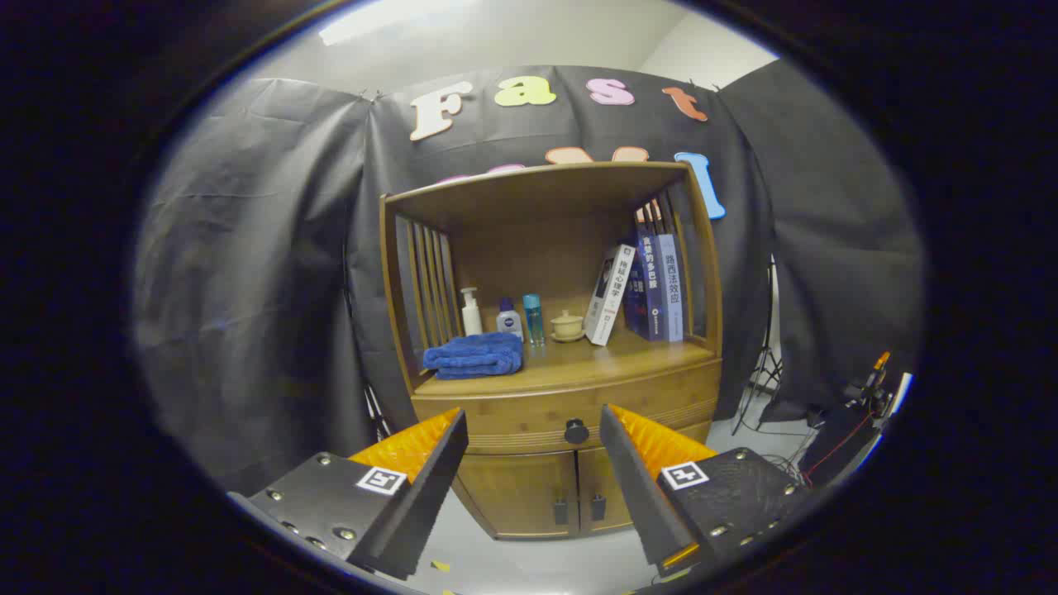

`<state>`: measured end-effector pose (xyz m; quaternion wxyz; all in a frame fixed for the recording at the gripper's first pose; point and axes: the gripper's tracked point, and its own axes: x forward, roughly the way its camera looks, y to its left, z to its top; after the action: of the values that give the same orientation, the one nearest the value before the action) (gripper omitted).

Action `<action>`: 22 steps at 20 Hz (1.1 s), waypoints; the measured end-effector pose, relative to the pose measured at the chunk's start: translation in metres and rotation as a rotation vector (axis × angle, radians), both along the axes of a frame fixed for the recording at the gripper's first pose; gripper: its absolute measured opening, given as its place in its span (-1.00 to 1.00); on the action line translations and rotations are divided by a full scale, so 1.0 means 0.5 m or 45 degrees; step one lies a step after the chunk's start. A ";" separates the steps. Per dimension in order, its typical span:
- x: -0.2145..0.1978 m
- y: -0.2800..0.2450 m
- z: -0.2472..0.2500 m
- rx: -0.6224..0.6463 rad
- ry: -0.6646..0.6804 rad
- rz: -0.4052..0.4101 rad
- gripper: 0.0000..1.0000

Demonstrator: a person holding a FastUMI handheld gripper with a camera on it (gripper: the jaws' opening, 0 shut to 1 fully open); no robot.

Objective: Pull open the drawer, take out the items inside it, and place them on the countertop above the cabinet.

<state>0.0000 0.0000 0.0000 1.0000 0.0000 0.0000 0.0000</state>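
A wooden cabinet stands ahead of me, its drawer closed, with a dark round knob on its front. My gripper is open, and its fingertips frame the drawer front from a distance, the knob just right of the middle between them. Nothing is held. The countertop above the drawer carries a folded blue towel, a white pump bottle, a small white bottle, a teal bottle, a lidded cup and several books. The drawer's contents are hidden.
Below the drawer are two closed cabinet doors with dark handles. Slatted sides and a wooden top enclose the shelf space. A stand and cables sit on the grey floor to the cabinet's right, with dark equipment further right.
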 end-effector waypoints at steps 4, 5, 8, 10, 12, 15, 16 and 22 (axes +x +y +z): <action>-0.003 -0.002 0.012 -0.058 -0.032 -0.015 0.92; -0.001 0.002 0.008 -0.056 -0.032 -0.008 0.93; -0.001 0.011 -0.004 -0.050 -0.021 0.011 0.92; -0.002 0.017 -0.016 -0.054 -0.010 0.021 0.93; -0.001 0.024 -0.025 -0.062 0.002 0.035 0.93; -0.002 0.031 -0.029 -0.078 0.005 0.045 0.93; -0.002 0.031 -0.030 -0.086 0.004 0.046 0.93; 0.020 0.006 -0.045 -0.092 -0.013 0.018 0.93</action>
<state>0.0098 0.0030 -0.0223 0.9993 -0.0363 -0.0052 0.0072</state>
